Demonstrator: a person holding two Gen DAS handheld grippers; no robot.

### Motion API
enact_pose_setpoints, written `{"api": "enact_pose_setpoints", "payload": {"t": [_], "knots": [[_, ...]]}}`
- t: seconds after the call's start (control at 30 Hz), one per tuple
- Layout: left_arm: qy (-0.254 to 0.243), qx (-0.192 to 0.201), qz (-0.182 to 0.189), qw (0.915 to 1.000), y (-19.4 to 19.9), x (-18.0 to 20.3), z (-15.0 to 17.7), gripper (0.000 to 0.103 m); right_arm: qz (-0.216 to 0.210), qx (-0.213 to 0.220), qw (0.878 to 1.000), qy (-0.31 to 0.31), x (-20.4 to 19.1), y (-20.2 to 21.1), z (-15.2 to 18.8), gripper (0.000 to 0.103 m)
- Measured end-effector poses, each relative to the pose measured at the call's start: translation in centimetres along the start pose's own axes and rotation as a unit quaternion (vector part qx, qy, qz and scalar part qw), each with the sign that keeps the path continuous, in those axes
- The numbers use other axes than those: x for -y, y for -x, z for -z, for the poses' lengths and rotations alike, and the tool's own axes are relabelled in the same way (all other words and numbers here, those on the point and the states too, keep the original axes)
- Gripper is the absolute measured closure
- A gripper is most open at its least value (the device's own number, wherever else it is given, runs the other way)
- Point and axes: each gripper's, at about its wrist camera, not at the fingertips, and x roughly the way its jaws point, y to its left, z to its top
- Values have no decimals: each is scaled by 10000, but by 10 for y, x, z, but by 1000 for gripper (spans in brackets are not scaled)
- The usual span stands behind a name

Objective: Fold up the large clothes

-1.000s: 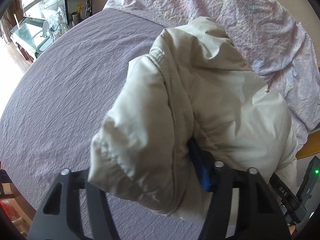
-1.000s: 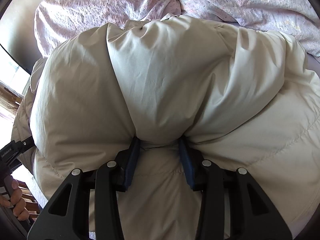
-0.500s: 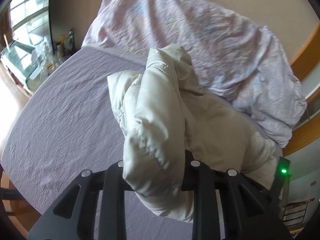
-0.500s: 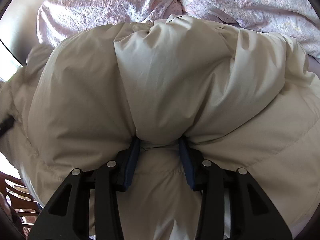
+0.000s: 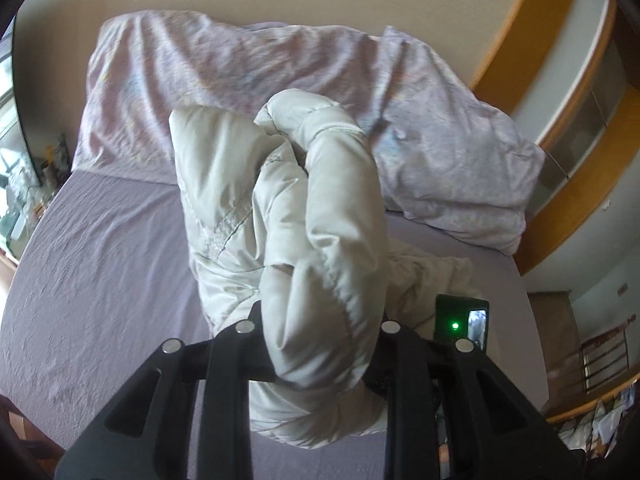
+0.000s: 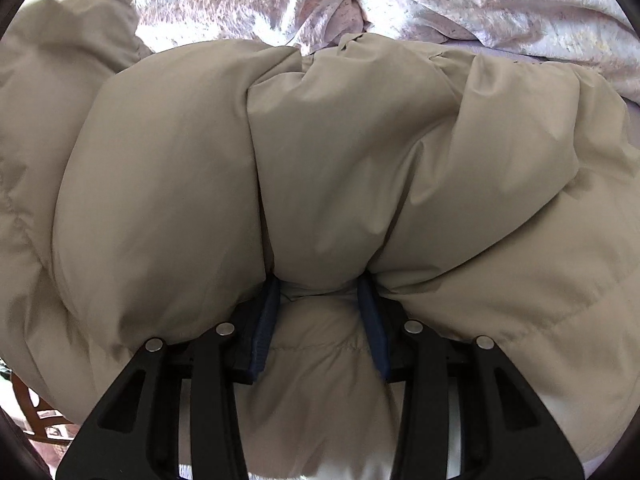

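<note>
Left gripper (image 5: 320,344): jaws have just been closing, now pinching a puffy fold of the cream jacket (image 5: 280,208), that part raised above the purple bed sheet (image 5: 100,260). Right gripper (image 6: 320,320): blue pads (image 6: 266,320) pinching a thick bunch of the same jacket, which fills its view. Crumpled pink duvet (image 5: 420,120) lies behind the jacket, by the wall

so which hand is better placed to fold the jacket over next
Left, probably: the left gripper holds a raised part of the jacket, while the right gripper pins the bulk low.
</note>
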Motion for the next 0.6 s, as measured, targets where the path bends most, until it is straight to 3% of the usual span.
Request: {"api": "enact_pose_setpoints", "payload": {"t": [0.27,0.5,0.6], "knots": [[-586,-106,294,9978,-19,77,14,78,-182,414,9988,-199,50,50,11,61],[-1004,-313,586,9927,-42,141,32,78,196,1026,9935,-462,109,100,17,61],[-1174,-450,714,9895,-54,170,42,78,462,1171,9898,-662,138,117,21,56]]}}
